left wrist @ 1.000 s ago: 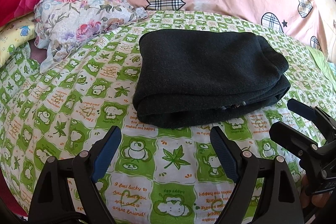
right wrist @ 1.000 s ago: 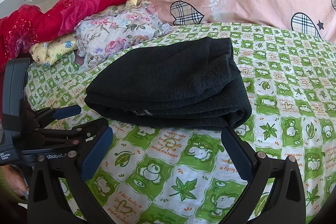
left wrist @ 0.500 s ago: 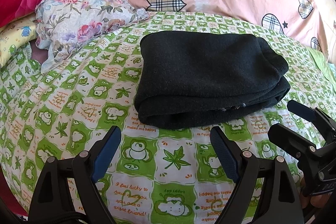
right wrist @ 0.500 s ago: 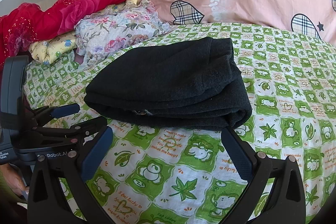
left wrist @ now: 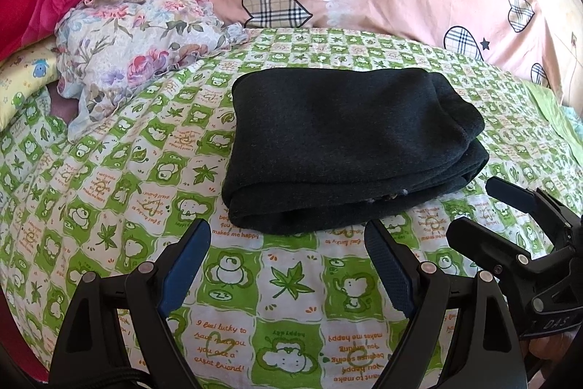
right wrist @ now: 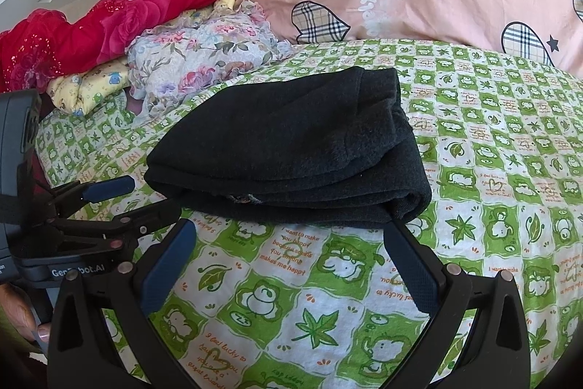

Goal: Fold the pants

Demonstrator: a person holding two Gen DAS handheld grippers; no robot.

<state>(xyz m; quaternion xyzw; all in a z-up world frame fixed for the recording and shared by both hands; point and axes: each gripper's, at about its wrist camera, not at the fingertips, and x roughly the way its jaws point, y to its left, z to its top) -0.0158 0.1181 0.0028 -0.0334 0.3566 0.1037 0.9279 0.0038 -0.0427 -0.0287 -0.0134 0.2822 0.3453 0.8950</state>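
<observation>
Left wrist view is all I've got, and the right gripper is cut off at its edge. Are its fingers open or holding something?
Observer: The right gripper has its fingers spread wide with nothing between them, just short of the near edge of the folded pants.
Operator: Which part of that edge is it aimed at?
Observer: It is aimed at the middle and right part of the edge, with one of its fingers pointing at the near right corner.
Operator: Can you see what holds my gripper?
Observer: Yes, a hand shows at the lower left edge of the right wrist view, beneath the left gripper.
</observation>
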